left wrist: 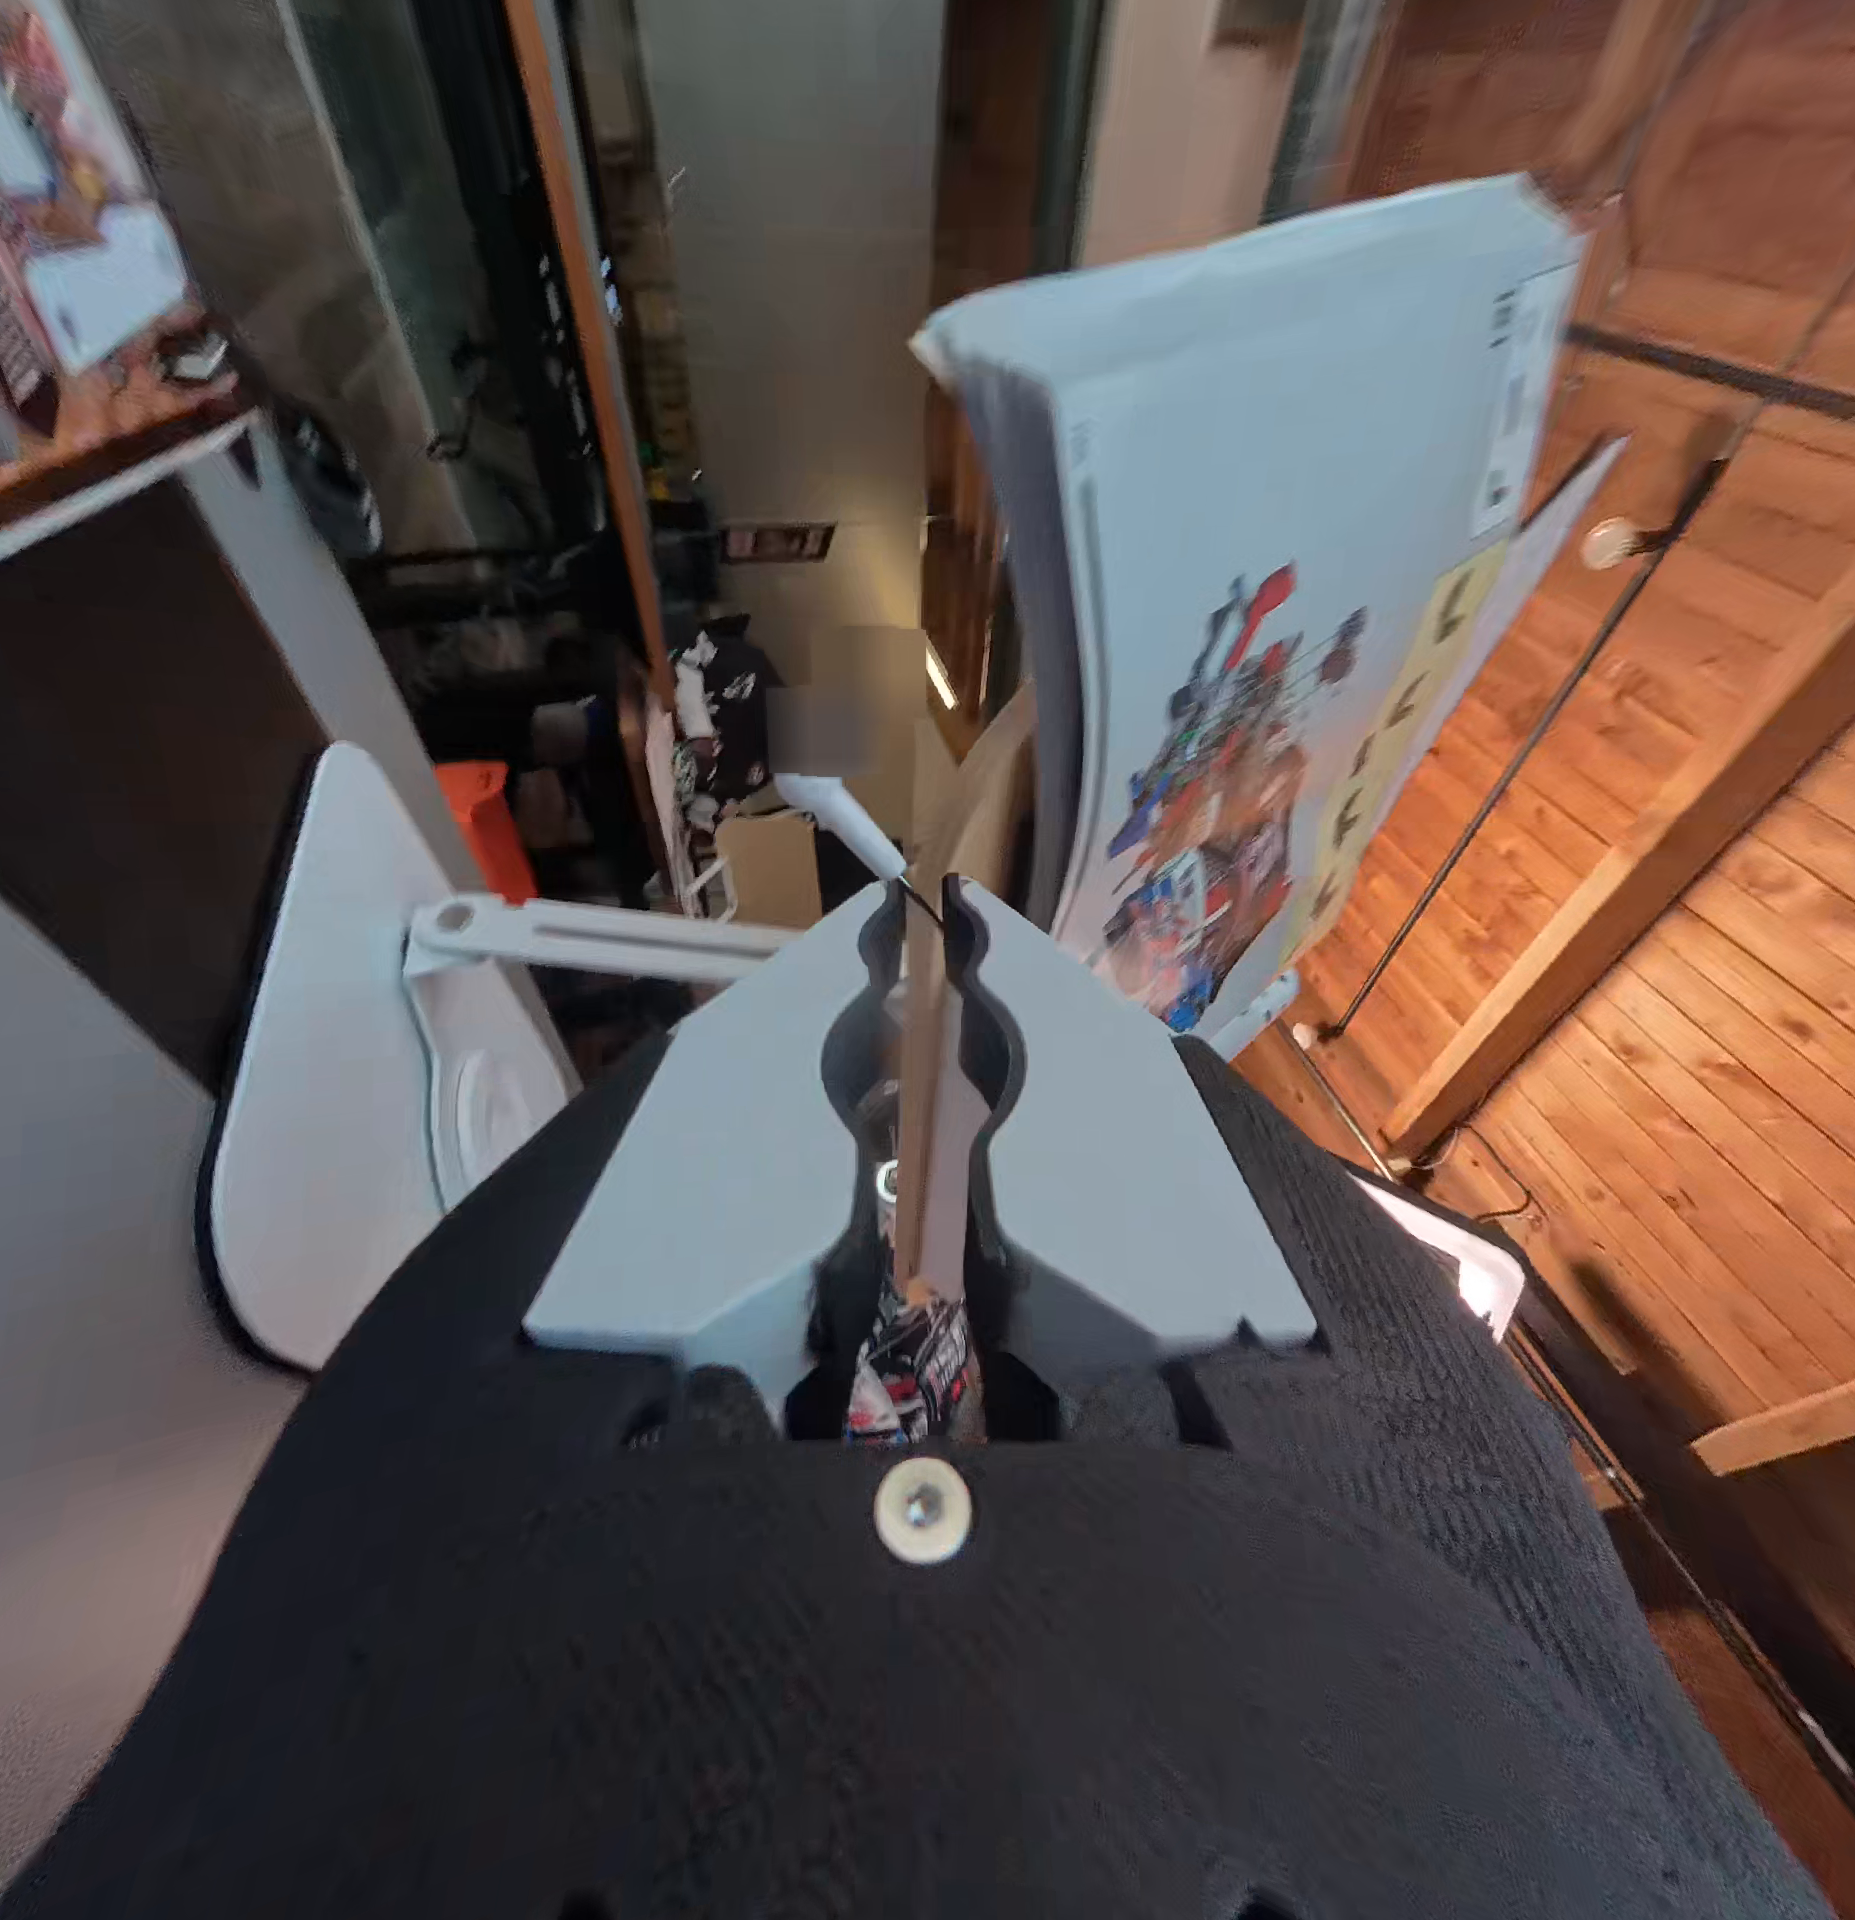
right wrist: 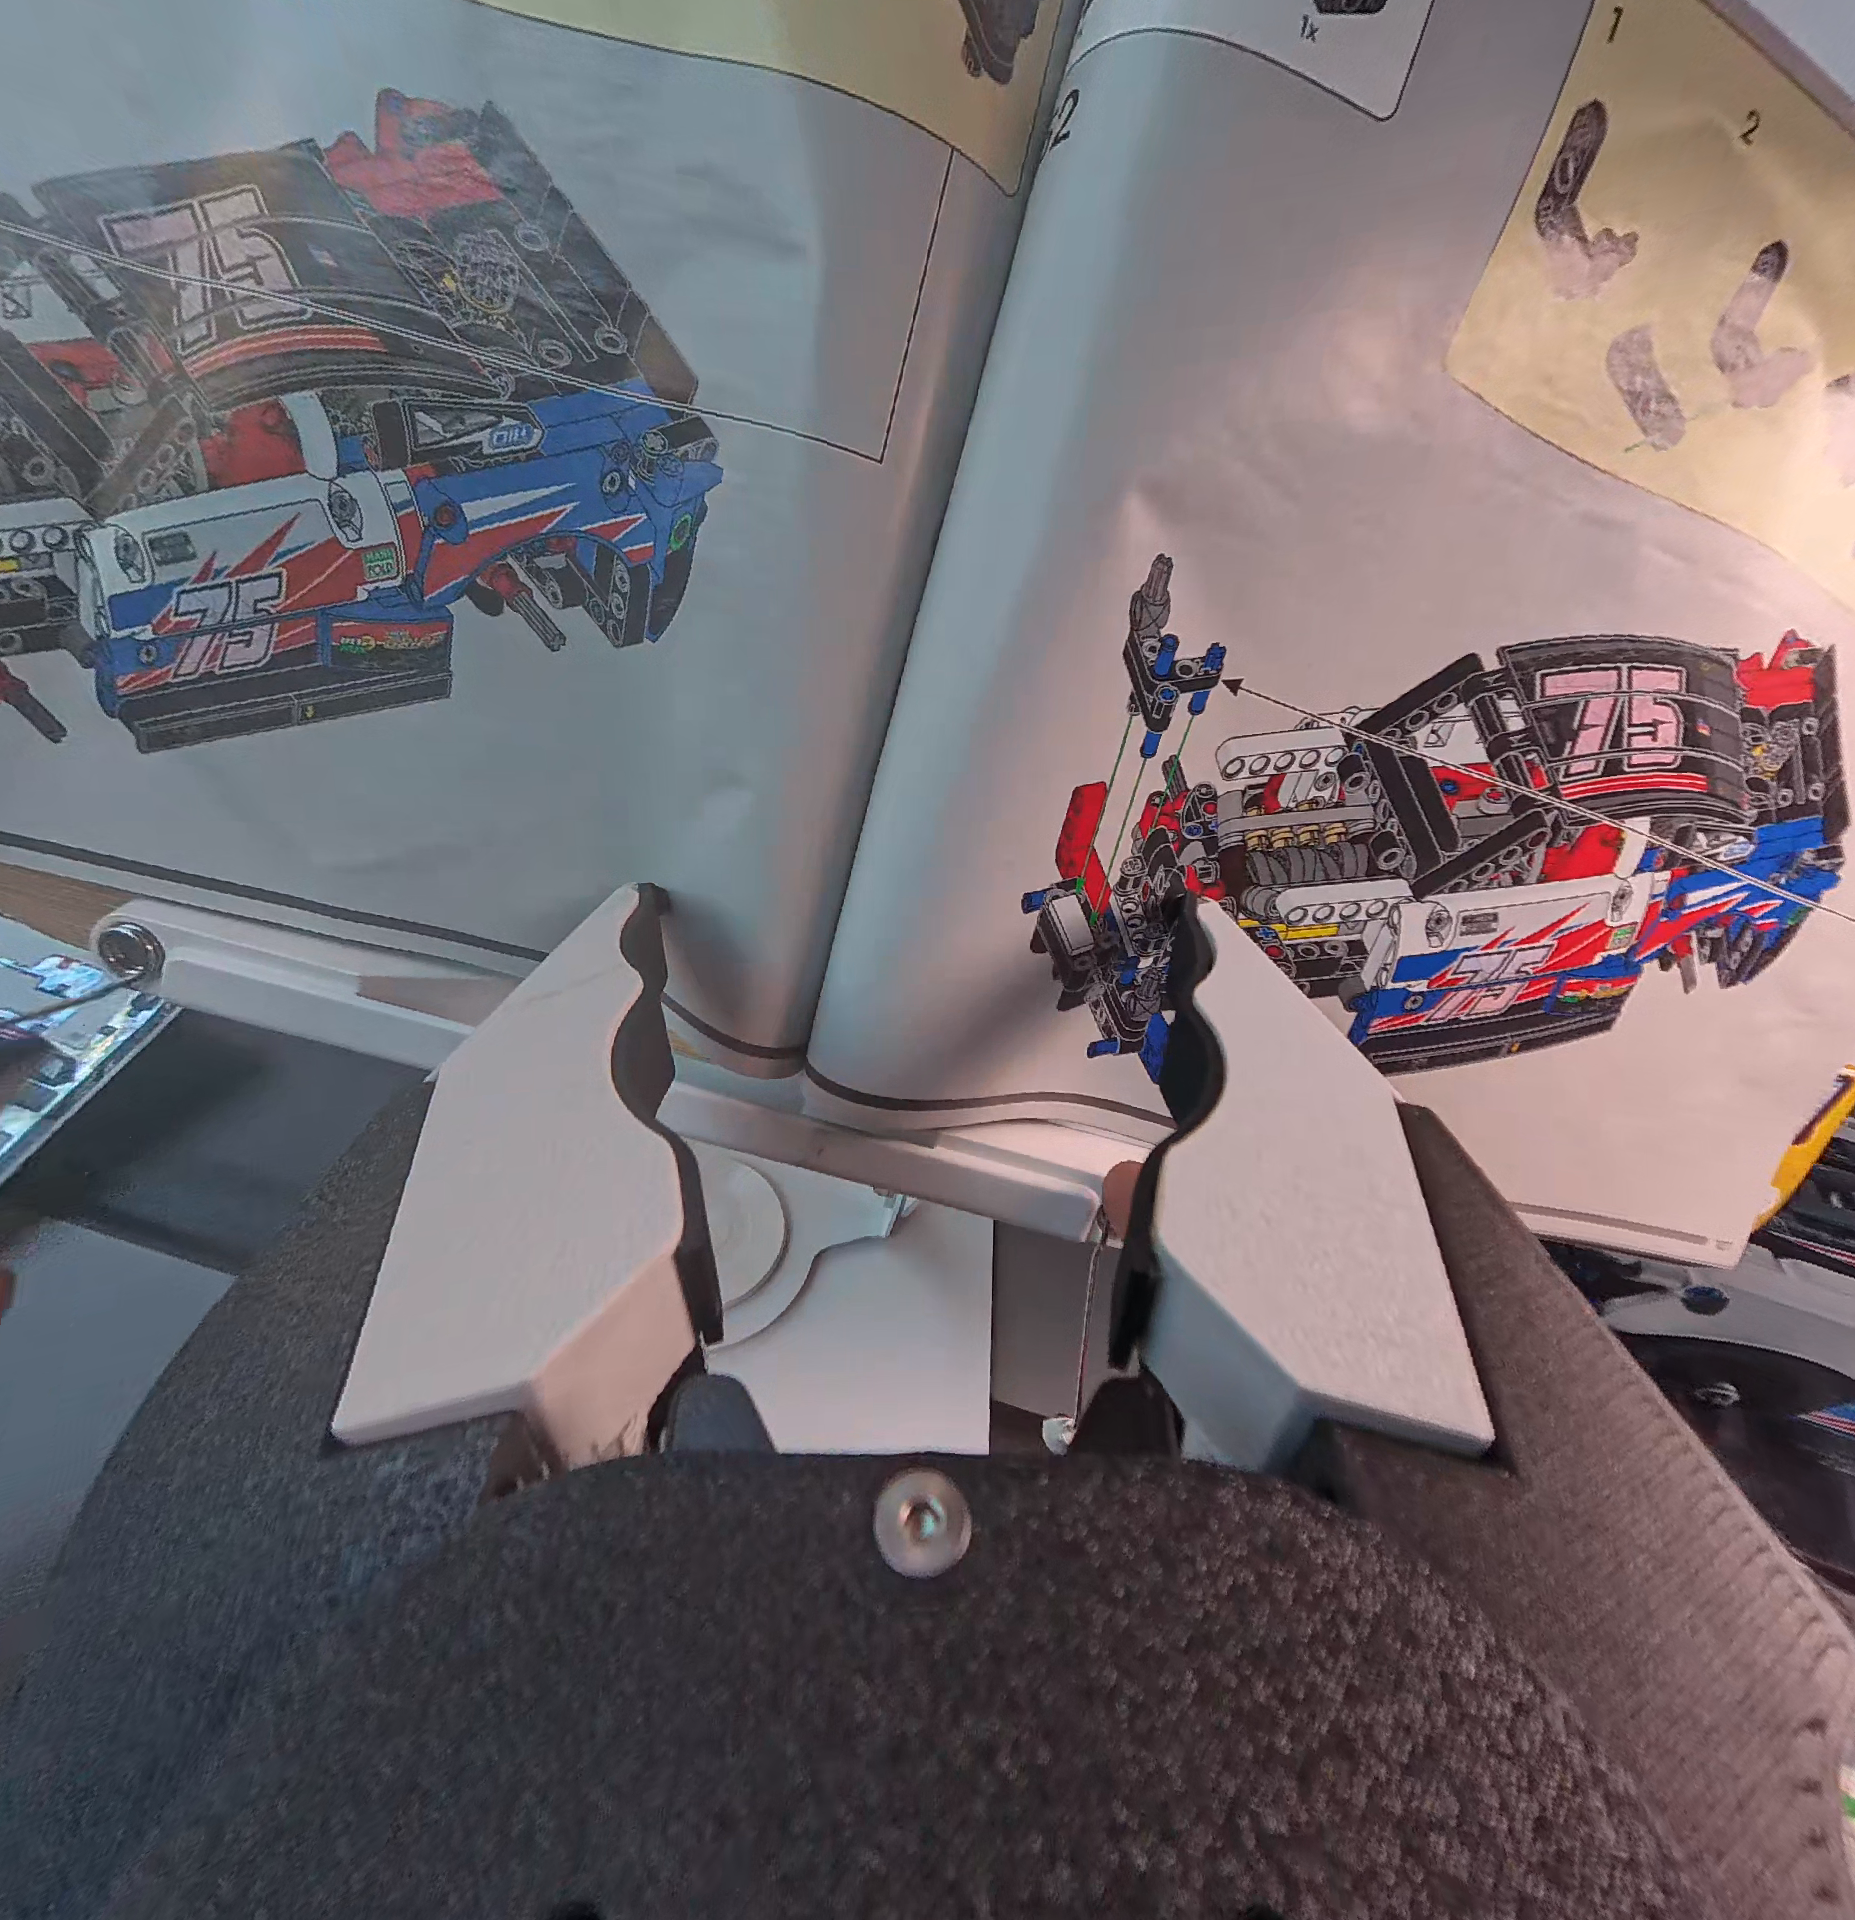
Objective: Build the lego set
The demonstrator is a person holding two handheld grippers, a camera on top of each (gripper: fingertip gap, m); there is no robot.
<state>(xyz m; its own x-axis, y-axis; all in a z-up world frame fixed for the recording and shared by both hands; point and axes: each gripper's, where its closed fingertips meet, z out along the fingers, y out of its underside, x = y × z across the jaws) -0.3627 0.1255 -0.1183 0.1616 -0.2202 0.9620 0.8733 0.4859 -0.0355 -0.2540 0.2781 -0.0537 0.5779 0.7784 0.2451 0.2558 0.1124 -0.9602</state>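
The Lego instruction booklet (right wrist: 1318, 436) stands open on a white book stand (right wrist: 881, 1143), showing printed pictures of a red, white and blue race car. My right gripper (right wrist: 912, 899) is open and empty, its fingers just in front of the lower edge of the pages, near the centre fold. My left gripper (left wrist: 925, 894) is shut on a thin sheet (left wrist: 928, 1091) seen edge-on, apparently a booklet page. The rest of the booklet (left wrist: 1266, 623) curves up to its right, blurred.
A white stand arm (left wrist: 590, 935) reaches left of the left gripper. An orange object (left wrist: 487, 821) and a cardboard box (left wrist: 767, 873) lie farther off. Part of a Lego model (right wrist: 1785, 1423) and a yellow piece (right wrist: 1827, 1132) lie at the right of the stand.
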